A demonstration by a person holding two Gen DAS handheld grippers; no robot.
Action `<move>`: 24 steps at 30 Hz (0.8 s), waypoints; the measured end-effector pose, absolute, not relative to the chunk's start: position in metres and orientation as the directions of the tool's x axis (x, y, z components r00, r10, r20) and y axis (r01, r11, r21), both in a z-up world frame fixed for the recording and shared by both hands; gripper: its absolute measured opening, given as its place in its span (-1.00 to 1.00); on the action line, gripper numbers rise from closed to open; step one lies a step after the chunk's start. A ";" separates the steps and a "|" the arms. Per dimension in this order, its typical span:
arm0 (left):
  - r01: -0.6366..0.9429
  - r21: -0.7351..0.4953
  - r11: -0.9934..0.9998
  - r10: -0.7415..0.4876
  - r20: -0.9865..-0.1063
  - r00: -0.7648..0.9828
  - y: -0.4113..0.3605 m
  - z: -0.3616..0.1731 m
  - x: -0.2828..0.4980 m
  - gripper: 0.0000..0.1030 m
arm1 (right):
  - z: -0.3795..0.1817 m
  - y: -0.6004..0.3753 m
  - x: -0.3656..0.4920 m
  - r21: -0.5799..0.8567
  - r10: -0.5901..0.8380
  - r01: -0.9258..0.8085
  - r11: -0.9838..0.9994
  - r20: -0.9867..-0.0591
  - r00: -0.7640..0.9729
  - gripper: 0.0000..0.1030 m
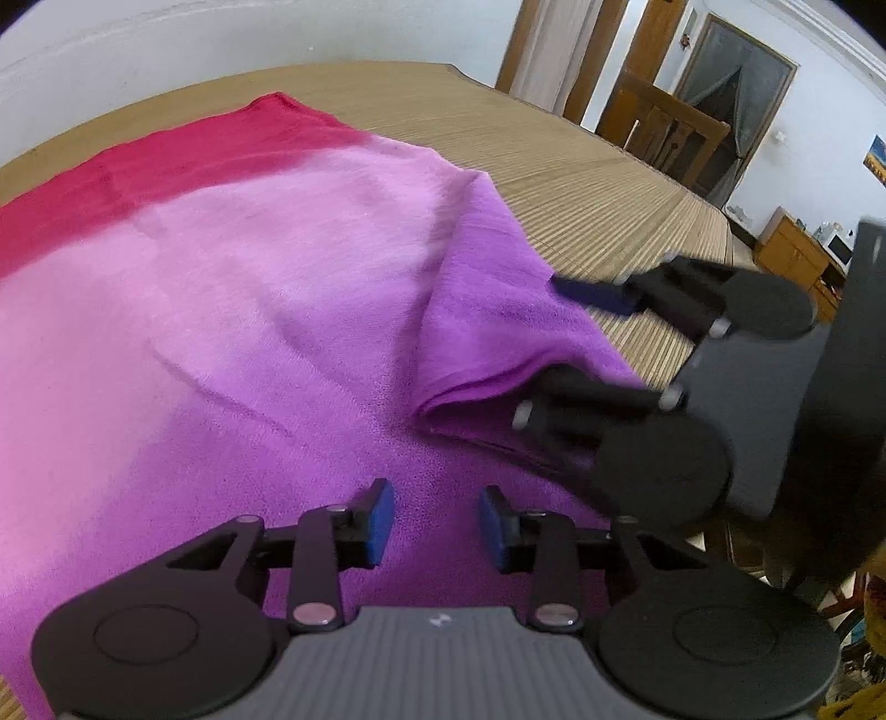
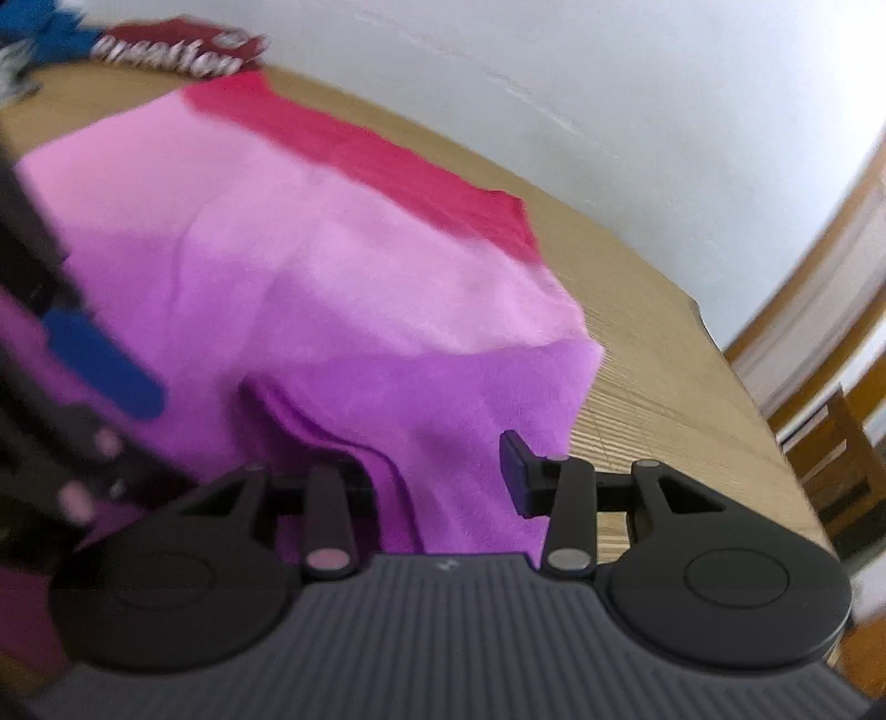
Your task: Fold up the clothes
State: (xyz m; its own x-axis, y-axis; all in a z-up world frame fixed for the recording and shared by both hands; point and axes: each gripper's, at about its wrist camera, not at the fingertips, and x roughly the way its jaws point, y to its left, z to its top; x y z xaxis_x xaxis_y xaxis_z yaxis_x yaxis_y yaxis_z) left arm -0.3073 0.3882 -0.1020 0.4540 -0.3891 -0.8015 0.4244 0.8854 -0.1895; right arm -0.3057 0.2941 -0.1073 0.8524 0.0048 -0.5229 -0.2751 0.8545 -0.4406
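Cloth (image 1: 249, 288), shading from red through pink to purple, lies spread on a woven mat (image 1: 581, 183), its purple corner folded over into a raised flap (image 1: 487, 310). Above the purple near edge hangs the left gripper (image 1: 436, 523), its blue-padded fingers apart with nothing between them. At the flap sits the right gripper (image 2: 443, 476), fingers spread wide on either side of the folded layers, not closed on them. Beyond the cloth's red end lie a red garment (image 2: 183, 50) with white lettering and something blue (image 2: 44, 27).
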 end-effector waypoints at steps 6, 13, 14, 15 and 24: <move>0.467 -0.129 0.875 -0.364 -0.811 0.457 0.380 -0.102 -0.310 -0.17 | -0.079 0.240 -0.308 -0.241 -0.124 0.021 0.970 -0.422 0.898 -0.19; 0.477 -0.056 0.877 -0.306 -0.831 0.465 0.368 -0.101 -0.315 -0.10 | -0.095 0.139 -0.324 -0.019 -0.332 0.378 0.925 -0.524 0.785 -0.15; 0.476 -0.046 0.878 -0.296 -0.834 0.466 0.367 -0.101 -0.315 -0.09 | -0.102 0.125 -0.325 0.021 -0.327 0.408 0.913 -0.560 0.761 -0.14; 0.475 -0.035 0.879 -0.286 -0.836 0.468 0.366 -0.101 -0.316 -0.06 | -0.109 0.111 -0.325 0.076 -0.299 0.426 0.902 -0.601 0.741 -0.12; 0.394 0.005 0.919 -0.200 -0.855 0.479 0.359 -0.098 -0.323 -0.02 | -0.115 0.086 -0.327 0.077 -0.108 0.214 0.974 -0.669 0.736 -0.05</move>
